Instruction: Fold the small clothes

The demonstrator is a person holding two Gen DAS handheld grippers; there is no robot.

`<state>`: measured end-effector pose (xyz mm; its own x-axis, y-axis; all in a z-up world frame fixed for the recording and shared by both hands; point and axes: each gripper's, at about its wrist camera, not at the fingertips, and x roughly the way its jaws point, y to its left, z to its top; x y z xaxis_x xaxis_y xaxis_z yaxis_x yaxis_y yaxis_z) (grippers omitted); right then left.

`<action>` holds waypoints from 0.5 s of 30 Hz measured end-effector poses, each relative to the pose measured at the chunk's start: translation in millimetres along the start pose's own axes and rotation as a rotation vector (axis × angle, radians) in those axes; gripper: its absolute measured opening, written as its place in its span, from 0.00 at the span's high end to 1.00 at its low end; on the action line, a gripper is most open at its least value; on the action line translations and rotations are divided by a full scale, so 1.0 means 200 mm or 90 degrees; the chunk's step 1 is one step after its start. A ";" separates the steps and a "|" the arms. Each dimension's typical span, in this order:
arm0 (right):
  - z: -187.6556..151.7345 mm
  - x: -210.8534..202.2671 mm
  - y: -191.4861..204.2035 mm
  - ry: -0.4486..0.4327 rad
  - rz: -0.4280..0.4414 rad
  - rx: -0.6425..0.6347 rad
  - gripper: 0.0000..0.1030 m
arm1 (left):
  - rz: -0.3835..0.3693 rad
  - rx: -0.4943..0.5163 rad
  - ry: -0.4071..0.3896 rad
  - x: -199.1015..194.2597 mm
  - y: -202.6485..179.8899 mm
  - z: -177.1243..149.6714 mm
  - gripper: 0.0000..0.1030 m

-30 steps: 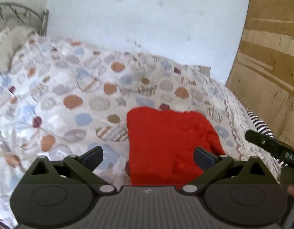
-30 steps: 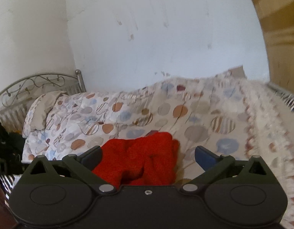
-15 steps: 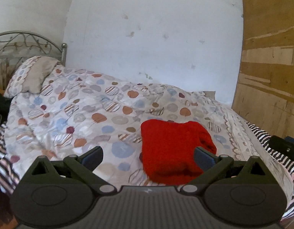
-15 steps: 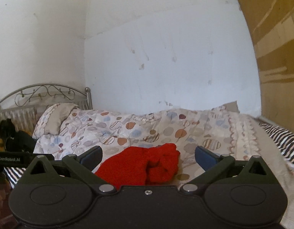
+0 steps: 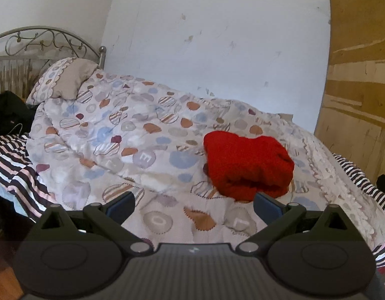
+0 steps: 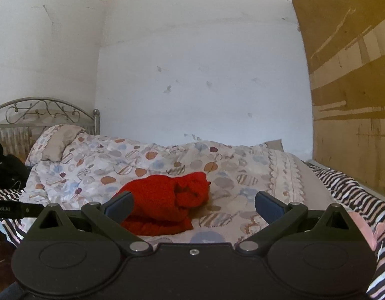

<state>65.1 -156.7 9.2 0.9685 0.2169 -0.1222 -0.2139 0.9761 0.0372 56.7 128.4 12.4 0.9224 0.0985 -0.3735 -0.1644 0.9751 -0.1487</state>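
A red knitted garment (image 5: 247,165) lies folded in a thick bundle on the spotted quilt (image 5: 132,135); it also shows in the right wrist view (image 6: 164,202). My left gripper (image 5: 193,203) is open and empty, held back from the garment, which sits ahead and to its right. My right gripper (image 6: 193,206) is open and empty, also held back, with the garment ahead and slightly left. Neither gripper touches the cloth.
A pillow (image 5: 64,82) and metal headboard (image 5: 42,40) stand at the far left. A striped sheet (image 6: 347,190) runs along the bed's right side beside a wooden board wall (image 6: 350,87). Dark clothing (image 5: 7,115) lies at the left edge.
Both grippers have pulled back and up from the red garment, which now looks smaller and farther. The garment stays folded on the quilt.
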 end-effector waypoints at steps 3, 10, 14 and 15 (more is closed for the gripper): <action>-0.01 0.02 0.00 0.004 0.001 0.006 0.00 | 0.000 0.007 -0.001 -0.01 0.00 0.00 0.00; -0.01 0.03 0.00 0.007 0.007 0.005 0.00 | 0.005 0.010 -0.003 -0.02 -0.02 0.00 0.00; -0.01 0.03 0.00 0.008 0.009 0.006 0.00 | 0.008 0.013 0.004 -0.02 -0.02 -0.01 0.00; -0.01 0.03 0.00 0.008 0.008 0.005 0.00 | 0.009 0.015 0.003 -0.02 -0.02 -0.01 0.00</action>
<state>70.9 -155.8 6.2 0.9641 0.2291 -0.1341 -0.2248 0.9733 0.0463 52.8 124.1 13.1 0.9183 0.1107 -0.3801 -0.1687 0.9780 -0.1226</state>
